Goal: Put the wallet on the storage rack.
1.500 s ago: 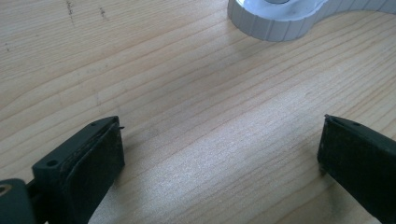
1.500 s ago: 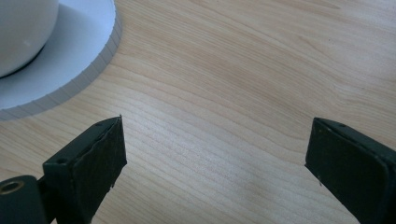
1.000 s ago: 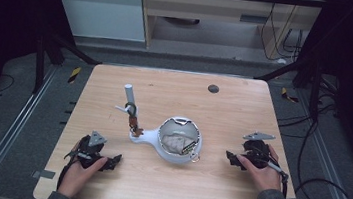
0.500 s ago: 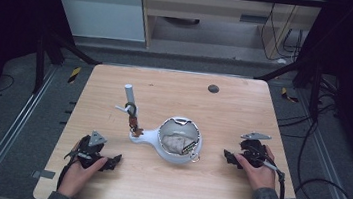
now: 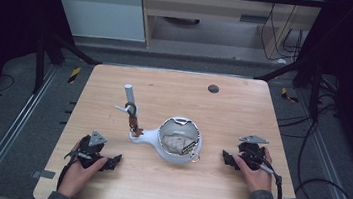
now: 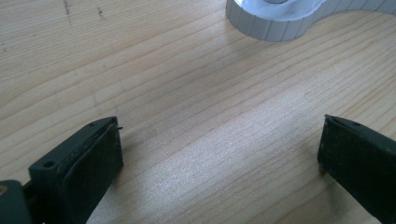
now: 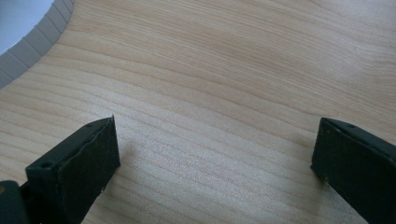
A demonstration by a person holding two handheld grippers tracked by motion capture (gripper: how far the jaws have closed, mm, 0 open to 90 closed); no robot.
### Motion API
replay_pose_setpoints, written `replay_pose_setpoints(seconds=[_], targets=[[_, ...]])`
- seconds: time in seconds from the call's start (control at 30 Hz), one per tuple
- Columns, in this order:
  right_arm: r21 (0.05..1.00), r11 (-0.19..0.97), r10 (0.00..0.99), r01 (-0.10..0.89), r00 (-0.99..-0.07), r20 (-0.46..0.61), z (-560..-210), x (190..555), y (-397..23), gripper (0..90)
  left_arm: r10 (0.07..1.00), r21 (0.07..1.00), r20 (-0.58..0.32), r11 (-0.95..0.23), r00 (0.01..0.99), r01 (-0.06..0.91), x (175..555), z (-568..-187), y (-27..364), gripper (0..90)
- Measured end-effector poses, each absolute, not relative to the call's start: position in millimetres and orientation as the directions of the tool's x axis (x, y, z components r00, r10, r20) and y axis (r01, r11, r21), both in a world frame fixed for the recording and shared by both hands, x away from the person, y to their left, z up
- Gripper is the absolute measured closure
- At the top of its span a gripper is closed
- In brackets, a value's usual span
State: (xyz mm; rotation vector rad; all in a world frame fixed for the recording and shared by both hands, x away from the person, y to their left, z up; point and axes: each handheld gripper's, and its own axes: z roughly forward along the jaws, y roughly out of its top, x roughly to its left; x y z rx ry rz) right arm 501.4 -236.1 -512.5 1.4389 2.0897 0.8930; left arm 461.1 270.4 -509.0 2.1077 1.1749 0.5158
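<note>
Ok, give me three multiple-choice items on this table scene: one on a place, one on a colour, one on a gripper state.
1. Where does the white base stand?
A. mid-table, between both grippers
B. at the far right corner
C. on the floor

2. What colour is the upright tube beside it?
A. red
B. pale grey
C. green

3. How do the right gripper jaws stand?
A. clamped on the base
B. shut on nothing
C. wide apart over bare wood

Answers: 1 A, the high view shows it between the left gripper and the right one; 2 B, the tube looks pale grey; 3 C, only the wooden table lies between the jaws.
</note>
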Motion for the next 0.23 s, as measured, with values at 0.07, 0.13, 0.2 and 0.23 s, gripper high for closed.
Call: replay_pose_setpoints(seconds=[0.07, 0.13, 0.2, 0.23], targets=[[0.723, 0.247, 0.935, 0.645, -0.353, -0.004, -512.6, 500.8, -236.1, 0.9, 0.854, 0.711, 0.021, -0.378, 0.519, 0.593, 461.2, -509.0, 270.3, 0.0], [0.724, 0.243, 0.937, 0.646, -0.35, -0.002, -512.5, 497.9, -235.9, 0.9, 0.854, 0.711, 0.021, -0.378, 0.519, 0.593, 461.3, -509.0, 270.0, 0.0], [0.722, 0.244, 0.935, 0.647, -0.354, 0.001, -512.3, 495.8, -236.0, 0.9, 0.853, 0.709, 0.023, -0.382, 0.522, 0.593, 461.3, -508.9, 269.9, 0.0], [0.723, 0.248, 0.934, 0.644, -0.356, -0.004, -512.6, 494.5, -235.8, 0.9, 0.853, 0.708, 0.023, -0.383, 0.522, 0.594, 461.3, -508.8, 269.8, 0.0]])
